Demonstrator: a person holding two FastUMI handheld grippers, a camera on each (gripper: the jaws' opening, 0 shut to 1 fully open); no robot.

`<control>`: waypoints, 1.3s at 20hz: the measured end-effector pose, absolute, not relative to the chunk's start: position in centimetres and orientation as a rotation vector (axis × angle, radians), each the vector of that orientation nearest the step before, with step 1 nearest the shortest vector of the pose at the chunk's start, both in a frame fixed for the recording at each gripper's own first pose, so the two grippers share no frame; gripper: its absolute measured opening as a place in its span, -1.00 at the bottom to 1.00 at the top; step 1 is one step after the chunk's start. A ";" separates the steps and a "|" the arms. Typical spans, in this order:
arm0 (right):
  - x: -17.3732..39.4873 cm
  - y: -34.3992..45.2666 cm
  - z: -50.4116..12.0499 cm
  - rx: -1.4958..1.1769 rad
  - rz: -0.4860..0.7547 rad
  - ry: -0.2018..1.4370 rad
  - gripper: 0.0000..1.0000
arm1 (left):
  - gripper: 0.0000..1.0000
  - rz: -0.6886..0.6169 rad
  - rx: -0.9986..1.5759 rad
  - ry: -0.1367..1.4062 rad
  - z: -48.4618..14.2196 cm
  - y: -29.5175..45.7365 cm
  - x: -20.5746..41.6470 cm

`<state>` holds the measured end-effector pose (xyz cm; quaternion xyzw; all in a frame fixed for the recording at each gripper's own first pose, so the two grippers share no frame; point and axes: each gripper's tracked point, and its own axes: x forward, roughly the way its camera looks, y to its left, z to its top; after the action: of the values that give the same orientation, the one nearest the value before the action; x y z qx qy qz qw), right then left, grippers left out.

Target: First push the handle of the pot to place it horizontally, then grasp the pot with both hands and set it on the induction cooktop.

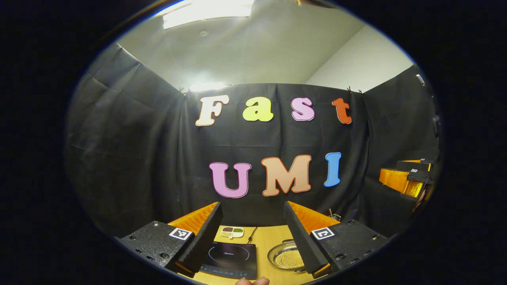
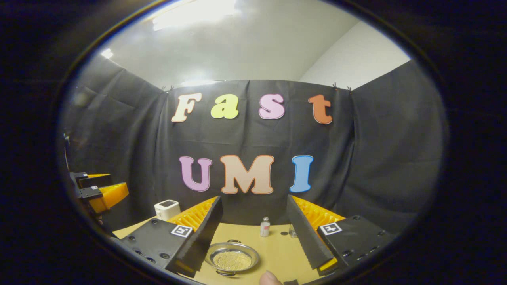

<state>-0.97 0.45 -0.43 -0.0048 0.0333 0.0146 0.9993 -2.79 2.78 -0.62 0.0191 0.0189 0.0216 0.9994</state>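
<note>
- Pot (image 2: 232, 259), steel with pale beads inside, sits on the wooden table (image 2: 277, 249) just right of the induction cooktop (image 1: 231, 259).
- Both tools hover above, apart from it: left gripper (image 1: 253, 237) released, right gripper (image 2: 253, 237) released too.
- Nudge one handle (image 2: 233, 241) sideways gently, I'd say, keeping the pot flat.
- Its near handle is cut off at the bottom edge; a fingertip (image 2: 270, 278) intrudes there.

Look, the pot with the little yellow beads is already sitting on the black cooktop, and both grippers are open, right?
Not quite. The pot sits on the wooden table beside the cooktop, to its right in the left gripper view, not on it. The rest holds: left gripper and right gripper are both open.
</note>
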 end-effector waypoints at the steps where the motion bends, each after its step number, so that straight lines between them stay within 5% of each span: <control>1: -0.8 1.1 -0.9 -0.005 0.042 0.077 1.00 | 0.80 0.044 0.036 0.037 -0.7 3.1 -2.8; 6: 0.1 4.6 -3.7 0.000 0.098 0.146 0.86 | 0.80 0.052 0.024 0.061 -2.2 5.1 -2.9; 8: 0.4 5.6 -4.3 0.010 0.099 0.158 0.96 | 0.82 0.043 0.024 0.057 -2.4 5.7 -2.7; 11: 1.0 6.7 -5.4 0.017 0.094 0.179 0.84 | 0.80 0.020 0.024 0.055 -3.1 5.8 -2.1; 12: 1.3 6.8 -5.8 0.014 0.095 0.187 0.66 | 0.82 0.019 0.027 0.061 -3.5 6.1 -1.9; 15: 3.2 7.5 -7.6 0.004 0.130 0.220 0.67 | 0.88 0.047 0.013 0.068 -4.0 6.7 -0.5; 20: 6.7 5.6 -10.3 -0.001 0.167 0.243 -0.21 | 0.82 0.112 -0.015 0.107 -5.7 5.7 2.3; 22: 8.1 5.0 -11.7 0.009 0.208 0.264 -0.74 | 0.89 0.143 0.005 0.118 -5.9 5.2 3.3; 23: 8.7 4.9 -12.2 0.026 0.239 0.270 -0.68 | 0.82 0.150 0.007 0.105 -5.5 4.5 4.0; 26: 10.7 2.9 -12.7 0.085 0.264 0.272 -1.00 | 0.82 0.181 0.029 0.104 -5.4 2.7 5.4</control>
<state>10.69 2.91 -12.73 0.0421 0.1350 0.1312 0.9812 5.43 2.67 -5.35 0.0146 0.0521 0.0902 0.9945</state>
